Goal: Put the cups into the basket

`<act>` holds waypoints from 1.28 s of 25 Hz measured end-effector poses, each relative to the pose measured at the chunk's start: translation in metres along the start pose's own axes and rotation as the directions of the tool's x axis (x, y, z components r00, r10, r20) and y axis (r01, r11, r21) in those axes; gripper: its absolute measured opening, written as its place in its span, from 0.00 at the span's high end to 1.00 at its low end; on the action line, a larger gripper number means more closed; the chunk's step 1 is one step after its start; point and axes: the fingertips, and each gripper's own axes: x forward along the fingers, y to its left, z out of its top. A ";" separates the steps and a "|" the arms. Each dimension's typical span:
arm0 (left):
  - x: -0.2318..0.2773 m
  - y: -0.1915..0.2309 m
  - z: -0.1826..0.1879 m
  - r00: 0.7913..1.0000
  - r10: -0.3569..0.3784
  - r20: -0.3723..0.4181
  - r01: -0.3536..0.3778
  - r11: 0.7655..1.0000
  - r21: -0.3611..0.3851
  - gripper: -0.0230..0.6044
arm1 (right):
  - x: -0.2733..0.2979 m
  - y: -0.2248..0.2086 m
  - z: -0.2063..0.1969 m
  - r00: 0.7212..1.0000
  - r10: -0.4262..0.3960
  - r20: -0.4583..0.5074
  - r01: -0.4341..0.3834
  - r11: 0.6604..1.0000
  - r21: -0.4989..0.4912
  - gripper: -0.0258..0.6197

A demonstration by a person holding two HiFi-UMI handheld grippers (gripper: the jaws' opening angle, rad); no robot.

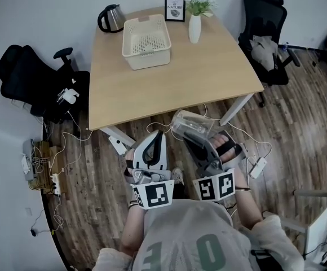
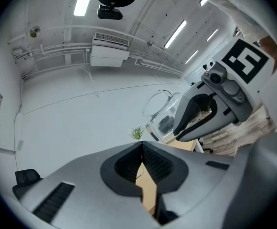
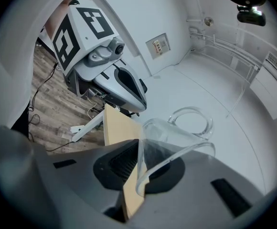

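Right hand-held gripper (image 1: 185, 133) clamped on clear cup (image 1: 193, 124) rim.
Left hand-held gripper (image 1: 155, 135) closed, empty; basket (image 1: 147, 60) far on desk (image 1: 169, 92).

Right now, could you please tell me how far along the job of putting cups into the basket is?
Done: nothing yet; the basket on the table looks empty. In hand: the right gripper is shut on a clear cup, held short of the table's near edge; the left gripper is shut and empty. Left: carry this cup into the basket. No other cup shows.
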 end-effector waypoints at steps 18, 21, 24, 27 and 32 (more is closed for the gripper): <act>0.072 0.039 -0.045 1.000 -0.019 0.020 0.020 0.998 -0.064 0.95 | 0.077 -0.036 -0.028 0.995 0.020 -0.100 -0.021 1.000 -0.012 0.93; 0.079 0.042 -0.052 1.000 -0.023 0.003 0.024 0.997 -0.069 0.95 | 0.092 -0.037 -0.032 0.995 0.032 -0.091 -0.033 0.999 -0.010 0.93; 0.093 0.043 -0.058 1.000 -0.024 -0.018 0.023 0.998 -0.058 0.95 | 0.109 -0.042 -0.039 0.997 0.043 -0.068 -0.043 0.999 0.002 0.93; 0.112 0.051 -0.064 0.999 0.001 -0.034 -0.003 0.999 -0.046 0.95 | 0.130 -0.049 -0.046 0.997 0.060 -0.038 -0.060 0.998 0.001 0.93; 0.156 0.076 -0.074 0.998 0.045 -0.052 -0.047 0.998 -0.029 0.95 | 0.174 -0.076 -0.061 0.997 0.074 0.002 -0.074 0.997 -0.023 0.93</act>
